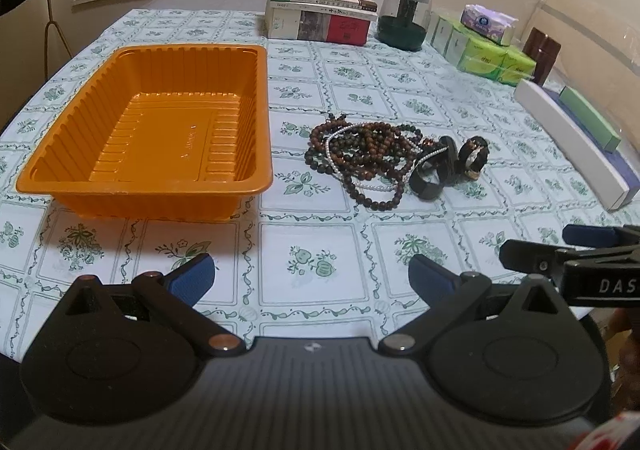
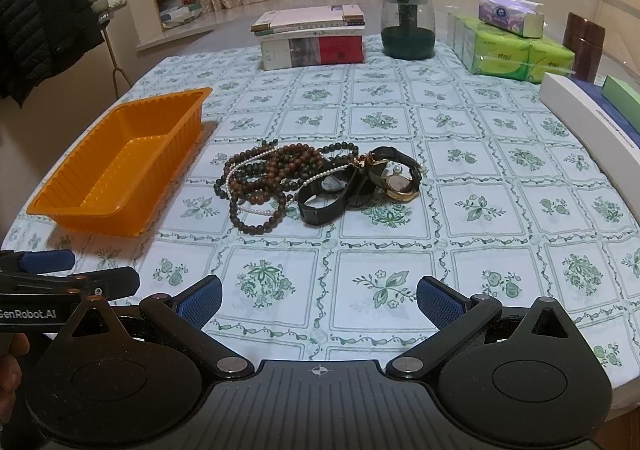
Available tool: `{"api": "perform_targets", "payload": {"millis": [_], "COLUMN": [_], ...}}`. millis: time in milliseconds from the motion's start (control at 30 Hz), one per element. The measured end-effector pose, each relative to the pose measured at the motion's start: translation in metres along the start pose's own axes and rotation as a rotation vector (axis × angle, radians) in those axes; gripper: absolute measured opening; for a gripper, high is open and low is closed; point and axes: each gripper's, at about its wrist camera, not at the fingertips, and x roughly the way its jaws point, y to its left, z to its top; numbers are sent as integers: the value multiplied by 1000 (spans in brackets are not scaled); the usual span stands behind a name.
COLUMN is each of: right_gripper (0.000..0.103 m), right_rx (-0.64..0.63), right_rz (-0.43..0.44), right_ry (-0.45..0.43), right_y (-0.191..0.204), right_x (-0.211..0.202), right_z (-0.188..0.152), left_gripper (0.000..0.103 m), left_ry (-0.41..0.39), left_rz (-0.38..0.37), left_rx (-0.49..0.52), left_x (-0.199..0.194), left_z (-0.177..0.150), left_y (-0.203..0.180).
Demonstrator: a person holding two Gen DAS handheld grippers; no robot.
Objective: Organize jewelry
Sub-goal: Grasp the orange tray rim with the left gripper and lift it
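A tangled pile of brown bead strings and a thin pearl strand lies mid-table. Beside it on the right lie a black band and a gold-cased watch. An empty orange plastic tray stands left of the pile. My left gripper is open and empty near the table's front edge. My right gripper is open and empty, also at the front, to the right of the left one.
At the back stand stacked books, a green-based glass jar, tissue packs and a brown canister. A long white box lies at the right edge. Coats hang at left.
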Motion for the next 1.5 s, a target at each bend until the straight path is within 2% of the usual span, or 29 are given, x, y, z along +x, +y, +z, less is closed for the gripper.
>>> {"api": "perform_targets", "payload": {"millis": [200,333,533,667,800,867,933,1000,1033,1167,1267,1333,1500], "right_gripper": [103,102,102,102,102,102,102,102,102,102,102,102,102], "right_rx": [7,18,1,-3,-17,-28,-36,-45,-49,-68,-82,-88,-90], "right_rz": [9,23,43,56,57,55,55,52,50,41,32,26,24], "right_ry": [-18,-36,-43,-42,-28,-21,-15,-10,-6,7,14,21,34], "right_y": [-1,-2,4,9,17,22,27,31,33,41,45,48,52], "right_x": [5,12,28,39,48,52,56,59,60,66,70,73,79], "right_z": [1,3,7,11,14,15,16,18,18,19,19,20,22], "left_gripper": [102,102,102,100,91,88,81,70,68,56,43,39,19], "left_ry": [-21,-42,-107,-174,-220,-218,-199,-174,-165,-134,-118,-112,-108], "left_rz": [-20,-7,28,92,145,144,122,89,75,30,-2,-31,-78], "left_rx": [-46,-73,-115,-152,-206,-219,-239,-250,-258,-305,-351,-391,-472], "left_x": [-4,-7,-19,-30,-35,-32,-24,-14,-9,11,23,30,39], "left_z": [7,15,26,34,42,45,47,47,46,40,36,33,28], "left_y": [17,34,73,113,161,181,199,213,219,233,242,246,255]}}
